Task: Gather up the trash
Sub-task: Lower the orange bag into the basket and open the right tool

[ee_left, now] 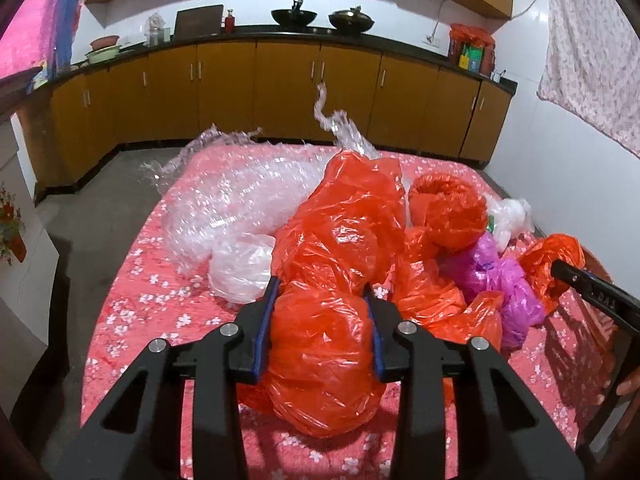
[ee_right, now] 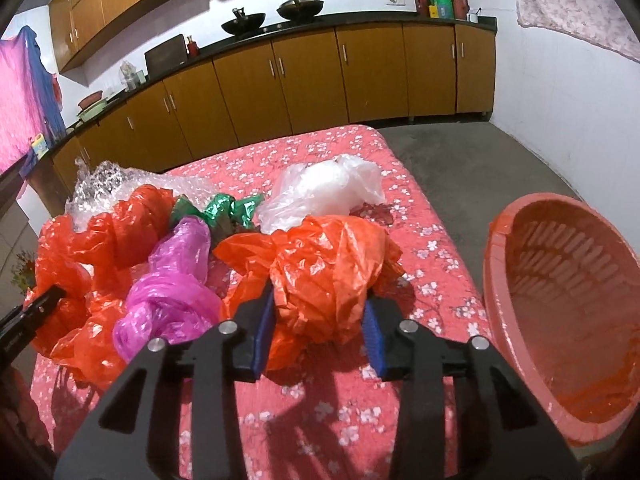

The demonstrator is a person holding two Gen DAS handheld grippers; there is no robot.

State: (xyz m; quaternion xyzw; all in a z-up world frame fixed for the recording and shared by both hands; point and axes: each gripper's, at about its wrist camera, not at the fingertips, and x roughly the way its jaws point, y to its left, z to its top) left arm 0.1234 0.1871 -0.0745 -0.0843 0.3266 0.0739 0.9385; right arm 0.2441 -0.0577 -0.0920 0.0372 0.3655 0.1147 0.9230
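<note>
Crumpled plastic bags lie on a bed with a red flowered cover. My left gripper has its jaws around a big orange bag, pads touching both sides. My right gripper has its jaws around another orange bag; it also shows at the right edge of the left wrist view. A purple bag, a green foil wrapper, a white bag and clear bubble wrap lie around them. A pink slatted basket stands by the bed's right side.
Yellow-brown kitchen cabinets with a black counter and two woks line the far wall. Grey floor lies beyond the bed. A flowered cloth hangs on the right wall. The left gripper's finger shows at the left of the right wrist view.
</note>
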